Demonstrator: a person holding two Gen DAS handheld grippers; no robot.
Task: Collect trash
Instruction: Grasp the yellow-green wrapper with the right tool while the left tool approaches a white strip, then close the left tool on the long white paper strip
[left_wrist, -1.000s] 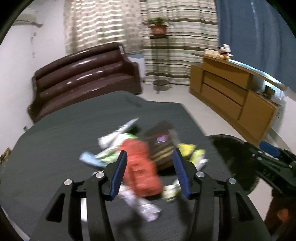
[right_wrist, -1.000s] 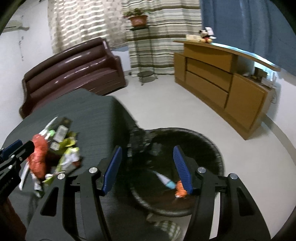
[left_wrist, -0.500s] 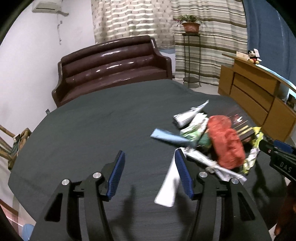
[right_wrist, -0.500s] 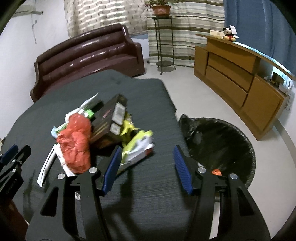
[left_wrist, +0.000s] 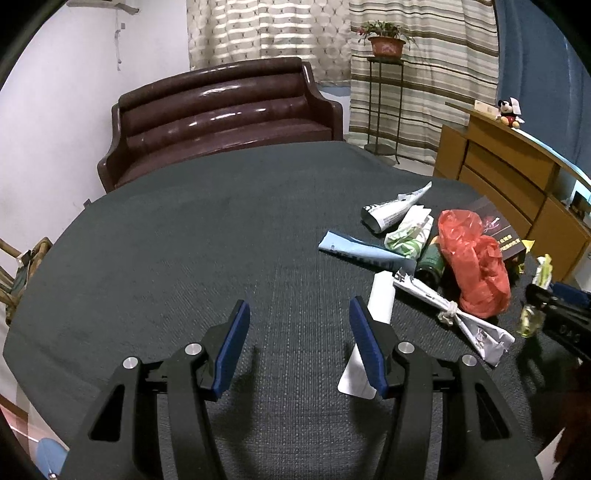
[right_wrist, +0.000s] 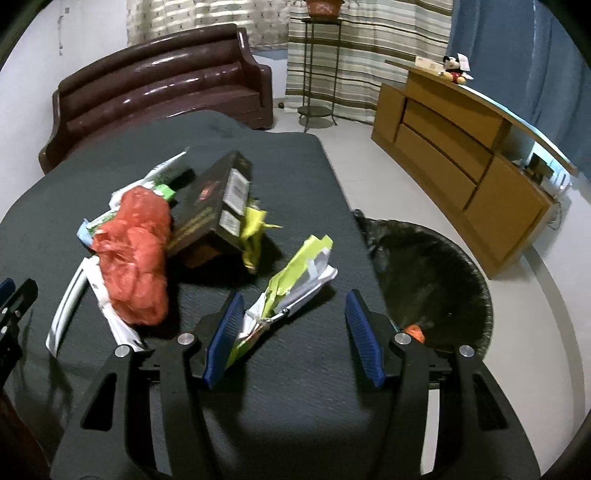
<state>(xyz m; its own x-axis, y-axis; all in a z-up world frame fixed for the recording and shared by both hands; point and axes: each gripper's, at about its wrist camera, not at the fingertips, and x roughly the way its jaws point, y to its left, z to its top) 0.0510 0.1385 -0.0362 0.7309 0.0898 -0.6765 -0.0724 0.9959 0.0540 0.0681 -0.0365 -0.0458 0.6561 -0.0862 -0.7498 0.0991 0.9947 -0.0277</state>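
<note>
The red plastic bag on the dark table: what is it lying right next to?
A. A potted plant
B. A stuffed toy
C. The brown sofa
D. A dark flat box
D. In the right wrist view the red plastic bag lies in the trash pile against a dark flat box; the potted plant, stuffed toy and sofa stand well away from the table.
</note>
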